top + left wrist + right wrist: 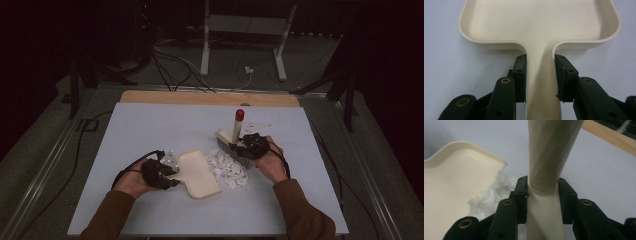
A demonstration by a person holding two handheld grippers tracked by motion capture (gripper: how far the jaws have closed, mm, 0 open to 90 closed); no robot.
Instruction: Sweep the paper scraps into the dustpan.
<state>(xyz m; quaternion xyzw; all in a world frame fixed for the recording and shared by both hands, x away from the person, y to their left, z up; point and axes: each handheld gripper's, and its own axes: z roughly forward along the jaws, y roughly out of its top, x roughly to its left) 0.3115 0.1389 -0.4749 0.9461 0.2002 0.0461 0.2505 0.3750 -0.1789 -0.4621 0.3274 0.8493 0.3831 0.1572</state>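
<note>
A cream dustpan (199, 172) lies flat on the pale blue table, its mouth toward a heap of white paper scraps (229, 170). My left gripper (170, 176) is shut on the dustpan's handle (541, 82), one pad on each side. My right gripper (241, 146) is shut on the cream handle (546, 195) of a hand brush (236, 131); that handle rises to a red tip, and the bristles rest at the right edge of the scraps. In the right gripper view the dustpan (456, 185) sits left of the scraps (495, 192).
The table (150, 125) has a wooden strip (210, 97) along its far edge. A white paper piece (260, 127) lies behind the brush. Cables and a white stand (245, 30) are on the floor beyond the table.
</note>
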